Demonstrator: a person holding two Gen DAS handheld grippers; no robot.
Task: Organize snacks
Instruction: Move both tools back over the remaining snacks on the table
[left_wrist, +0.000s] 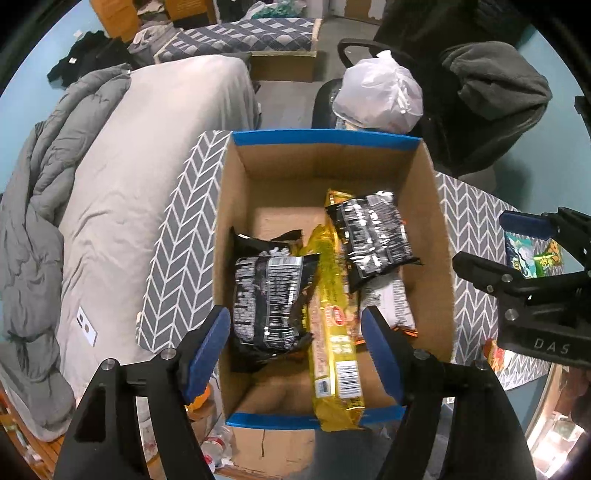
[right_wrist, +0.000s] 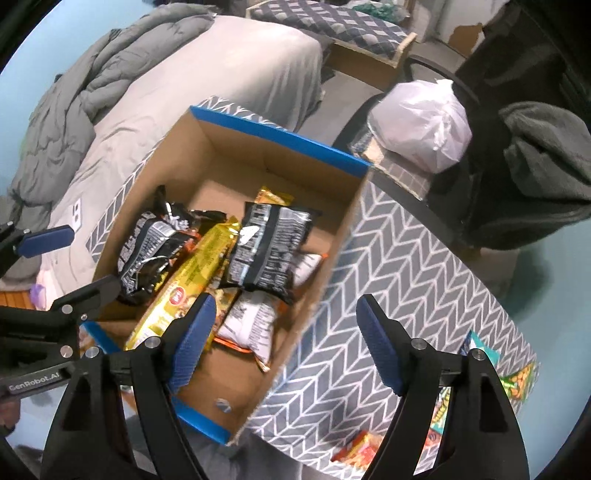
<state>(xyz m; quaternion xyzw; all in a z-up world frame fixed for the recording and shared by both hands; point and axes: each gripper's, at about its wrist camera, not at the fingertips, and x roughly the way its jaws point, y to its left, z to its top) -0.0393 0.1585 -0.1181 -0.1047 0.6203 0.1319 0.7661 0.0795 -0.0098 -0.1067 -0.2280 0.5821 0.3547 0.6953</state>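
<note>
An open cardboard box with blue-taped rims (left_wrist: 325, 138) (right_wrist: 280, 138) stands on a grey chevron-cloth table. Inside lie a long yellow biscuit pack (left_wrist: 334, 332) (right_wrist: 184, 291), two black snack bags (left_wrist: 269, 295) (left_wrist: 373, 236) (right_wrist: 266, 247) and a white packet (right_wrist: 247, 325). My left gripper (left_wrist: 295, 350) is open and empty just above the box's near end. My right gripper (right_wrist: 284, 343) is open and empty over the box's right wall; it also shows in the left wrist view (left_wrist: 491, 243). Loose snack packets (right_wrist: 517, 380) (left_wrist: 535, 258) lie on the table at the right.
A bed with a grey duvet (left_wrist: 48, 192) lies left of the table (right_wrist: 406, 266). An office chair holding a white plastic bag (left_wrist: 380, 96) and a dark blanket (left_wrist: 495, 81) stands behind the box. Clutter lies on the floor below the box (left_wrist: 214, 446).
</note>
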